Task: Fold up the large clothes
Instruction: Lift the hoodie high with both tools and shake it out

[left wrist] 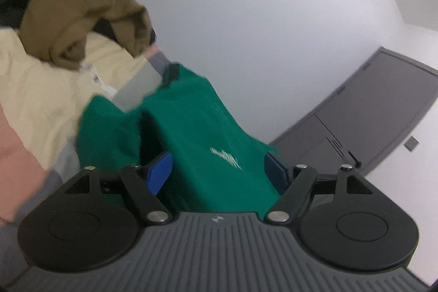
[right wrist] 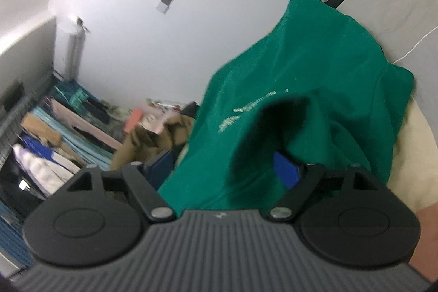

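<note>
While both of your grippers stand with their jaws spread wide, the green garment (left wrist: 202, 133) lies draped between the blue pads of each and is pinched by neither. On your left gripper (left wrist: 219, 171) the cloth runs forward from between the fingers toward the bedding, with its pale embroidered mark facing up; on your right gripper (right wrist: 227, 168) it bunches into a dark, tube-like fold, perhaps a sleeve or a hem opening, just ahead of the right-hand pad (right wrist: 286, 171). The garment rests on the cream bedding (left wrist: 41, 89), just beside a brown garment (left wrist: 79, 7) heaped at the far edge. You appear to be at a release point of the fold: the cloth has been laid down and let go, though blur makes it hard to say how tidy the fold is. Your next move calls for drawing both grippers clear without dragging the fabric along, since it sits over the lower fingers and may catch. Then look for the next edge or corner to pinch, and keep the brown garment out of the fold as you bring the green cloth over itself.
</note>
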`<act>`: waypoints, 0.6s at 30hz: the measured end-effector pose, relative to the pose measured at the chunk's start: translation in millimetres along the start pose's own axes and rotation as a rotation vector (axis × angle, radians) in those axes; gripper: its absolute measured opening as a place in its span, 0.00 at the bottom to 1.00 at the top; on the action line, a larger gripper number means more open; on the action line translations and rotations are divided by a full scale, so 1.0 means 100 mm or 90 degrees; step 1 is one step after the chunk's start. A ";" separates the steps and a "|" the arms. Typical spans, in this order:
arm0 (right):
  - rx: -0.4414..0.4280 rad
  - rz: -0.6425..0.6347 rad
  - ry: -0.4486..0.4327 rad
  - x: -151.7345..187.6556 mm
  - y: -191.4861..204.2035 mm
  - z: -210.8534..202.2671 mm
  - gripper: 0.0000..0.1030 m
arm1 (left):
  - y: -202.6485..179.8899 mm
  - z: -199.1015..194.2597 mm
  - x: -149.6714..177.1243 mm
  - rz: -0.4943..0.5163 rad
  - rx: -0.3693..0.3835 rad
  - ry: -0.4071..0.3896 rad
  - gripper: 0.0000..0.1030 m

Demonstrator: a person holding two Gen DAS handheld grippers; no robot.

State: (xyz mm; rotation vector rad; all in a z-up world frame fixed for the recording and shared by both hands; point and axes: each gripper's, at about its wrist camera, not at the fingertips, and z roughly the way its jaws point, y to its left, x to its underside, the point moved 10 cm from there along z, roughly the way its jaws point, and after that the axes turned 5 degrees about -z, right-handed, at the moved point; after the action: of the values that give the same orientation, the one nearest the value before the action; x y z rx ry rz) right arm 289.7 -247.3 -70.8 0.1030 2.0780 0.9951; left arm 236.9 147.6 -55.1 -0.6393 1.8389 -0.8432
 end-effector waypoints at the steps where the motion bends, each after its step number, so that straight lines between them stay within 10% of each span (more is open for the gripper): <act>1: 0.033 -0.017 0.002 0.01 -0.04 0.05 0.79 | 0.01 0.03 0.06 -0.001 -0.001 0.011 0.77; 6: 0.085 -0.054 0.044 0.12 -0.17 0.38 0.81 | 0.11 0.29 0.30 -0.027 -0.018 0.067 0.77; 15: -0.194 0.036 0.011 -0.02 0.28 0.20 0.82 | 0.05 0.64 0.68 -0.084 0.085 0.181 0.76; 18: -0.199 0.017 0.023 0.01 0.33 0.21 0.81 | -0.02 0.63 0.63 -0.081 0.117 0.172 0.68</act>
State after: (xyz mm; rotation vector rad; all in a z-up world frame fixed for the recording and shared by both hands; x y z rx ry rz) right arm 295.1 -211.3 -56.8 -0.0481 1.9312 1.3342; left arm 270.6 83.0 -106.3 -0.5495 1.9442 -1.2173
